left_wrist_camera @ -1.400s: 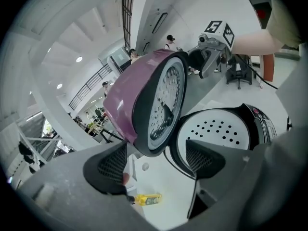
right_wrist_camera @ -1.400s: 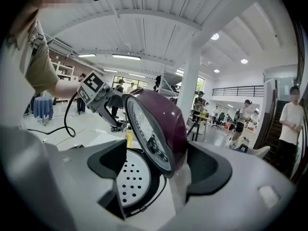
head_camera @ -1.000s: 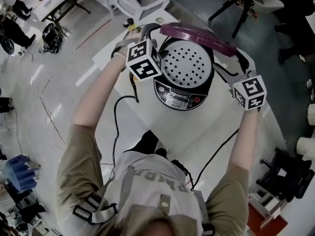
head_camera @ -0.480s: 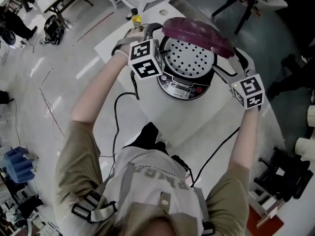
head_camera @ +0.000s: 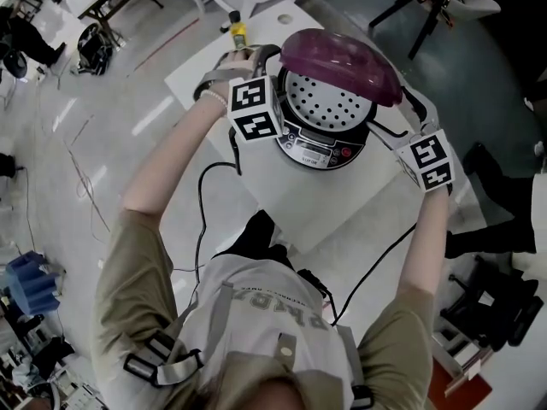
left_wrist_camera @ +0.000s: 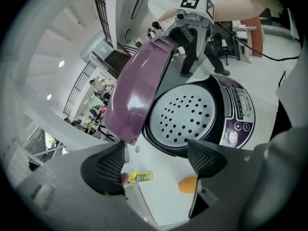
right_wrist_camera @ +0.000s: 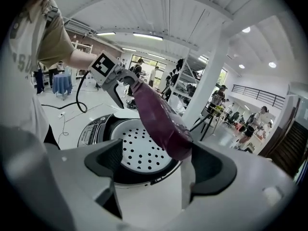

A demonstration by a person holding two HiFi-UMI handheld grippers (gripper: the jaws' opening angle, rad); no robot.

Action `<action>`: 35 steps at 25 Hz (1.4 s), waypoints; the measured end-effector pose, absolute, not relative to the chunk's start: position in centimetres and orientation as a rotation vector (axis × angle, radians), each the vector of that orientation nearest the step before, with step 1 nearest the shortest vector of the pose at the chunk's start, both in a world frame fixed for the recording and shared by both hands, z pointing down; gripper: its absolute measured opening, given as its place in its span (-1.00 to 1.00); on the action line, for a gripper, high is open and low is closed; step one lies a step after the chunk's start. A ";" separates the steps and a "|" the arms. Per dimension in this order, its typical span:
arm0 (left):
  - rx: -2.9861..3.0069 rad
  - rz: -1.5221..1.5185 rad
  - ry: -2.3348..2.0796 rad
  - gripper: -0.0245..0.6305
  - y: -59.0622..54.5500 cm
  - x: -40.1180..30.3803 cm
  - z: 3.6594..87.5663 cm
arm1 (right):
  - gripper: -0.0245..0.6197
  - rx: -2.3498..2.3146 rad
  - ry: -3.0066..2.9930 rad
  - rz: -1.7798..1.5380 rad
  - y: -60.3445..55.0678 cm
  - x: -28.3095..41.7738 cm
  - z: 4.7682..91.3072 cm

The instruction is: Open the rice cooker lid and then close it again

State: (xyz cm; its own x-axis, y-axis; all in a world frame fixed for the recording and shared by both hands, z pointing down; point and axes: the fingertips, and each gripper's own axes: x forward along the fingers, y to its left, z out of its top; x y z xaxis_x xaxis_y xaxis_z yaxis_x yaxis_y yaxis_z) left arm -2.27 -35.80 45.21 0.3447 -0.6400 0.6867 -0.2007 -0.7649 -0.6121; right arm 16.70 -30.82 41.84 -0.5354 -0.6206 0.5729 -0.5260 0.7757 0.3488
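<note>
**A:** How do the arms sit?

**B:** Both reach forward over the white table [head_camera: 282, 207] with the elbows spread, one hand on each side of the rice cooker [head_camera: 318, 150]. Each gripper slants down and inward towards the lid [head_camera: 342, 58].

**A:** And the claws?

**B:** The left gripper [left_wrist_camera: 159, 159] is spread wide with nothing pressed between its pads. The lid's near edge hangs just above one of them. The right gripper [right_wrist_camera: 153, 163] is wide too, and its jaws have just been opening. The lid's rim dips into the gap close to one pad, but nothing squeezes it.

**A:** Give me a count.

**B:** There is one cooker, one lid and two grippers. I also count one small yellow bottle [left_wrist_camera: 139, 177] and one orange thing [left_wrist_camera: 187, 184], both on the table and seen between the left gripper's jaws.

**A:** Where is the lid, and which way does it face?

**B:** It stands half raised over the far part of the cooker, tilted. The domed purple top faces up, and the raised edge is on the person's side. That leaves the perforated white plate [head_camera: 329, 101] showing beneath it. Its long line runs side to side, from one gripper to the other. The cooker's control panel [head_camera: 320, 154] faces the person.
</note>
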 end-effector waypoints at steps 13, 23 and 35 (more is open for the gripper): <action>-2.145 -1.499 0.609 0.36 -34.0 -3.0 47.4 | 0.39 0.718 -2.191 -0.148 -28.6 16.6 43.8; -2.104 -1.596 0.430 0.36 -32.8 -3.7 48.9 | 0.39 0.627 -2.151 -0.126 -27.4 16.6 45.2; -2.111 -1.704 0.197 0.36 -31.2 -4.4 50.6 | 0.39 0.477 -2.068 -0.077 -26.0 16.9 46.9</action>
